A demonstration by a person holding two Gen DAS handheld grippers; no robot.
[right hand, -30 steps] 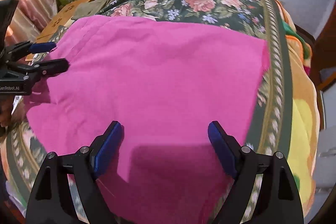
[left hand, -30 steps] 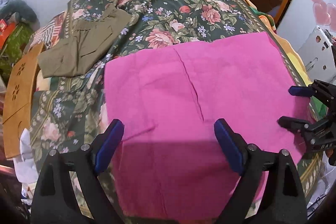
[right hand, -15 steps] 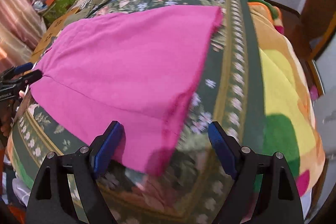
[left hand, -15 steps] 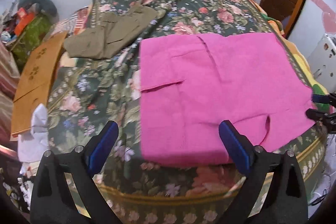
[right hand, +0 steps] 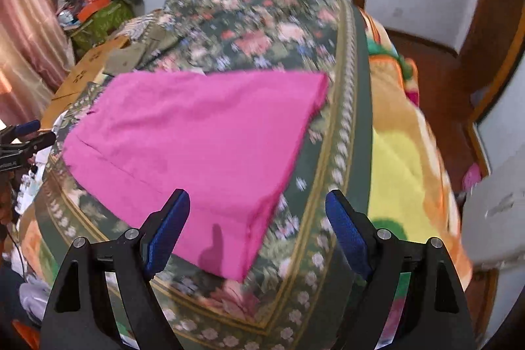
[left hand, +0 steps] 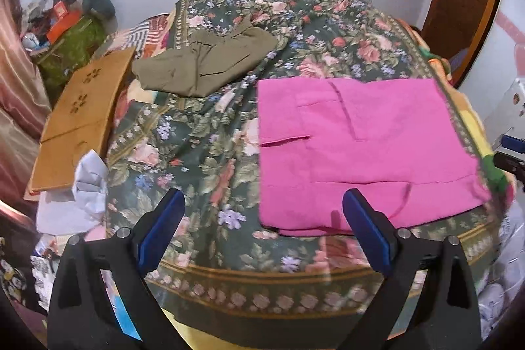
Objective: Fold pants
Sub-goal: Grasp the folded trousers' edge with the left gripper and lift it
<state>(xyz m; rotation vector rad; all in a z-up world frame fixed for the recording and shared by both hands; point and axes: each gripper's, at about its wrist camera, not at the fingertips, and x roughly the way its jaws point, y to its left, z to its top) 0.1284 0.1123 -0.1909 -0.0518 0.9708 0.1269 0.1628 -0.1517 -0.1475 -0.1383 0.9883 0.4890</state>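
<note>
hovering above the floral blanket [left hand: 210, 153], my left gripper [left hand: 262, 218] and right gripper [right hand: 257, 218] both gape apart, holding nothing; the folded pink pants [left hand: 361, 146] lie flat near the bed's front edge.

Bright pink pants [left hand: 361, 150], folded into a flat, nearly square stack, lie on a dark green floral bedspread [left hand: 203, 153] close to its near edge. Seams and a short slit-like fold line show on the top layer. The lower corner sits a little uneven, with an under layer peeking out along the near edge.
</note>
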